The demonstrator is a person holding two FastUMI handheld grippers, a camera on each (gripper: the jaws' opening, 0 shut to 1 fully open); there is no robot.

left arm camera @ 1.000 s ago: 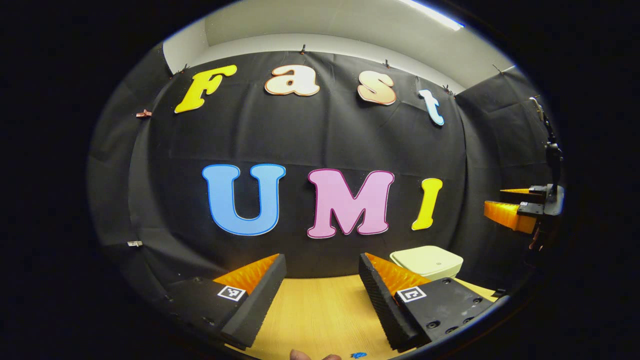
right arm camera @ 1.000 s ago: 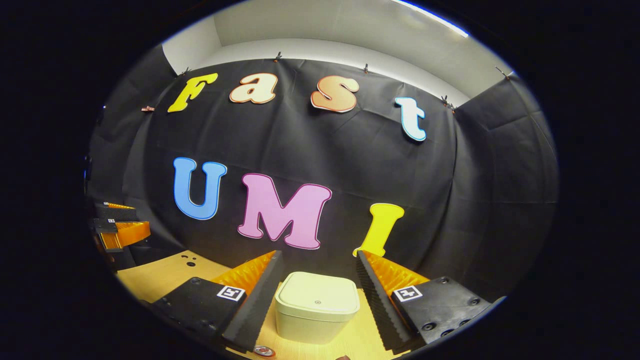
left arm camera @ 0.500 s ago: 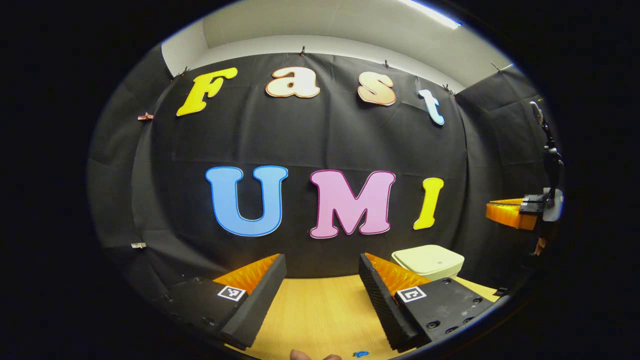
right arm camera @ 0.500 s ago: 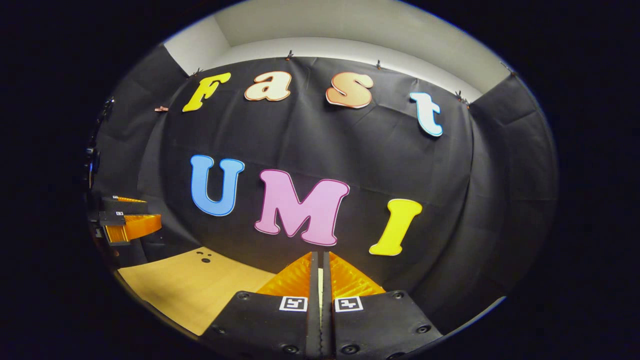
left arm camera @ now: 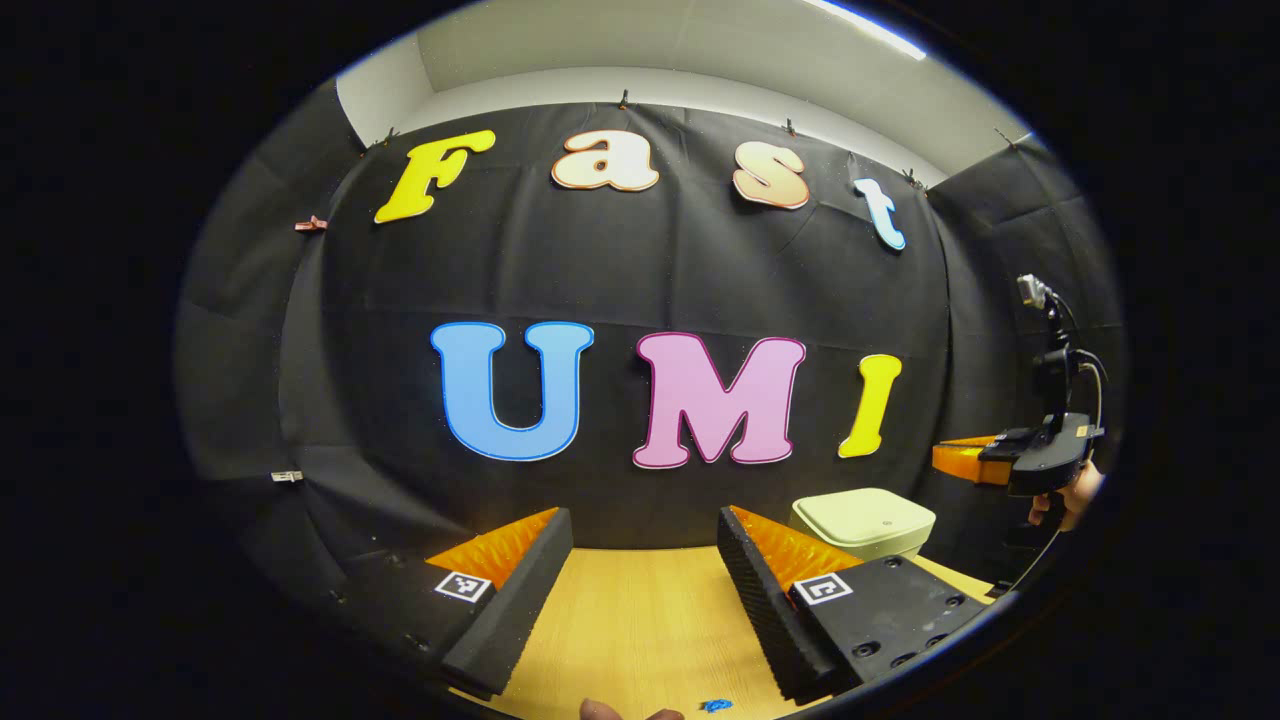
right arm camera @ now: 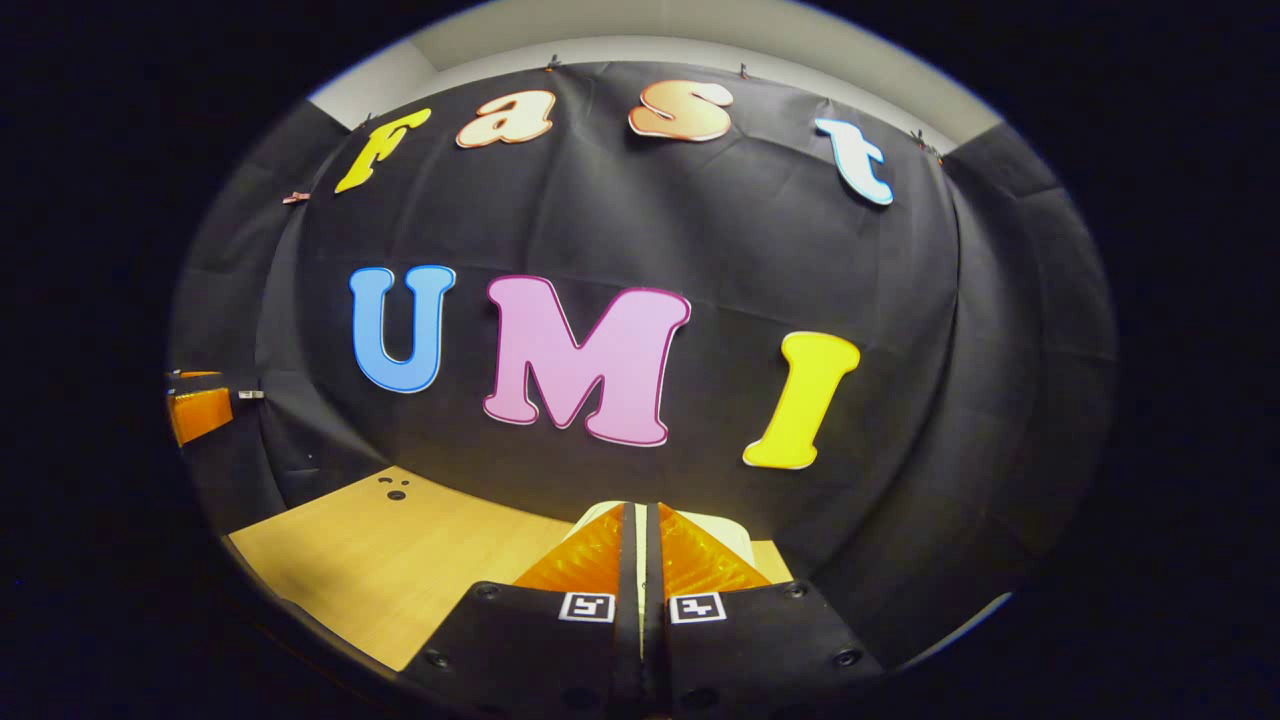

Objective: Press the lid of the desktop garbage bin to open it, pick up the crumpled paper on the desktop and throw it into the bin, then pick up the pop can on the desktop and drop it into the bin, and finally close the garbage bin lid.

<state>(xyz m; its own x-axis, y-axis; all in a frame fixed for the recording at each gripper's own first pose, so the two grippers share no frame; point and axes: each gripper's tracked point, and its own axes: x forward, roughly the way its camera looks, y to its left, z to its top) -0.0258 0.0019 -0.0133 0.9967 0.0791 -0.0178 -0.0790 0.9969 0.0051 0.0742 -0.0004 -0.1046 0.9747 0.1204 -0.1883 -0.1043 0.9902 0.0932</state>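
The pale bin (left arm camera: 865, 520) stands on the wooden table (left arm camera: 640, 620) at the back right, lid down. In the left gripper view my left gripper (left arm camera: 643, 520) is open over bare table, left of the bin and nearer than it. My right gripper (left arm camera: 965, 460), held by a hand (left arm camera: 1065, 500), hovers just above and to the right of the bin. In the right gripper view my right gripper (right arm camera: 640, 512) is shut with nothing between its fingers. The bin's lid (right arm camera: 728, 527) peeks out just behind the fingertips. I cannot tell whether they touch.
Black cloth walls close off the back and both sides. The table (right arm camera: 400, 560) stretches to the left in the right gripper view, with small dark holes (right arm camera: 392, 488) near its back edge. My left gripper (right arm camera: 198, 410) shows far left. A blue speck (left arm camera: 715, 706) lies at the front edge.
My right gripper went from open to shut, then dropped lower toward the bin's lid. The left gripper has barely moved.
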